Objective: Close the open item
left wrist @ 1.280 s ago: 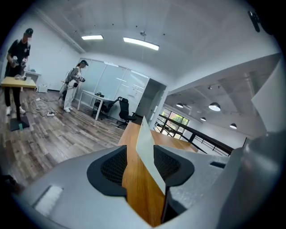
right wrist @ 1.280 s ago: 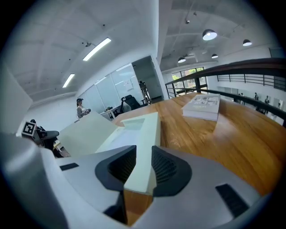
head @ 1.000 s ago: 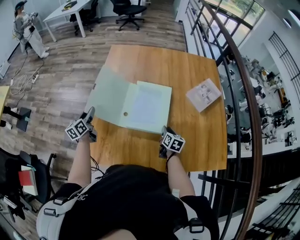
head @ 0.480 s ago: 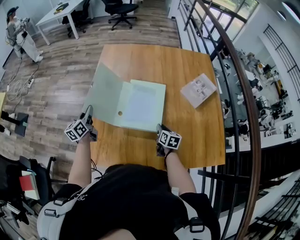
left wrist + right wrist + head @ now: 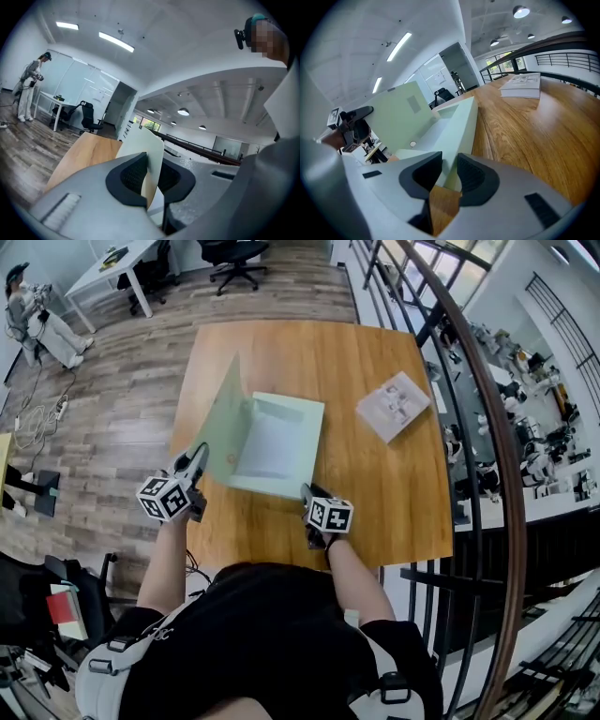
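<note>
A pale green box file lies open on the wooden table. Its cover stands tilted up at the left. My left gripper grips the cover's near edge. In the left gripper view the pads press on the thin cover, though the jaws are just starting to open. My right gripper sits at the file's near right corner. Its jaws are opening with the corner wall between them. The raised cover shows at left there.
A white booklet lies on the table's right side, also seen in the right gripper view. A railing runs along the right. The table's left edge drops to the floor. A person stands far off at upper left.
The cover lay flat out to the left; now it stands raised and swung toward the file. My left gripper closed on its edge and moved up and right. The right gripper stayed at the corner.
</note>
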`<state>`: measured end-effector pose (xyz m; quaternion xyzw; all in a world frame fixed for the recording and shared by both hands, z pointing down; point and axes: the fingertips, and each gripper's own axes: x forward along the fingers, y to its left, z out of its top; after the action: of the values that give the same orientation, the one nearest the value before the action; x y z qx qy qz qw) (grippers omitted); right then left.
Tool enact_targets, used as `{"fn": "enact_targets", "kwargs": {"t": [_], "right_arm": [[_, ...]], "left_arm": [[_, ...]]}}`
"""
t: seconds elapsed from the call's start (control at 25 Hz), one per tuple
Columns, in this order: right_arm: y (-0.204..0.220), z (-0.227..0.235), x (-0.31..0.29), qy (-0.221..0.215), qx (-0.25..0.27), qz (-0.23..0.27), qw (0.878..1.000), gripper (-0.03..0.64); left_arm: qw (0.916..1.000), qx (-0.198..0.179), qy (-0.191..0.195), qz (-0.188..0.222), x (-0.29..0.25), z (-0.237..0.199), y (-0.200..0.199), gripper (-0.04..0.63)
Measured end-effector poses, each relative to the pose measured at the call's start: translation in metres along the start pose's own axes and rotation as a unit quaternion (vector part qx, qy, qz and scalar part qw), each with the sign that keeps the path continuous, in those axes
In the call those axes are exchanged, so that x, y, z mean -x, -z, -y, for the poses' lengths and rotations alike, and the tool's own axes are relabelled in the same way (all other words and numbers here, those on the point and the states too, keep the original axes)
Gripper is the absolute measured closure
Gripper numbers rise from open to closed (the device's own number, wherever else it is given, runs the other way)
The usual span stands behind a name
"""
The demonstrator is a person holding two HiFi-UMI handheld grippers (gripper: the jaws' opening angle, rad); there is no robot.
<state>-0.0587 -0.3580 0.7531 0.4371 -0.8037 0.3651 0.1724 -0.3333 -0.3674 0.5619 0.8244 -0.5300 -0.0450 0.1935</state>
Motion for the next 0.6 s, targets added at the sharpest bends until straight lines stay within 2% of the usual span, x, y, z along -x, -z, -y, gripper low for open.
{"fn": "enact_targets", "kwargs": {"t": [0.08,0.2,0.36,0.48,0.6], "right_arm": [[0.002,-0.003,0.001,-0.007,0.002,-0.001,1.0,0.515],[0.007,-0.008,0.002,-0.016,0.001,-0.002,1.0,0.515],[0.013,-0.014,0.003,-0.023,-0.002,-0.002,1.0,0.514],[0.015,-0.02,0.004,-0.031,-0.005,0.002,1.0,0.514],[0.016,-0.022,0.007,-0.03,-0.001,0.005,1.0,0.512]], "left_arm": [[0.9989,-0.034,0.023,-0.022,-0.009,0.021,0.005,0.578],[0.9929,-0.082,0.059,-0.063,-0.023,0.053,0.018,0.574],[0.9804,-0.114,0.102,-0.124,-0.043,0.089,0.043,0.566],[0.9645,-0.139,0.14,-0.176,-0.053,0.113,0.067,0.561],[0.9389,-0.173,0.182,-0.236,-0.057,0.135,0.1,0.558]]}}
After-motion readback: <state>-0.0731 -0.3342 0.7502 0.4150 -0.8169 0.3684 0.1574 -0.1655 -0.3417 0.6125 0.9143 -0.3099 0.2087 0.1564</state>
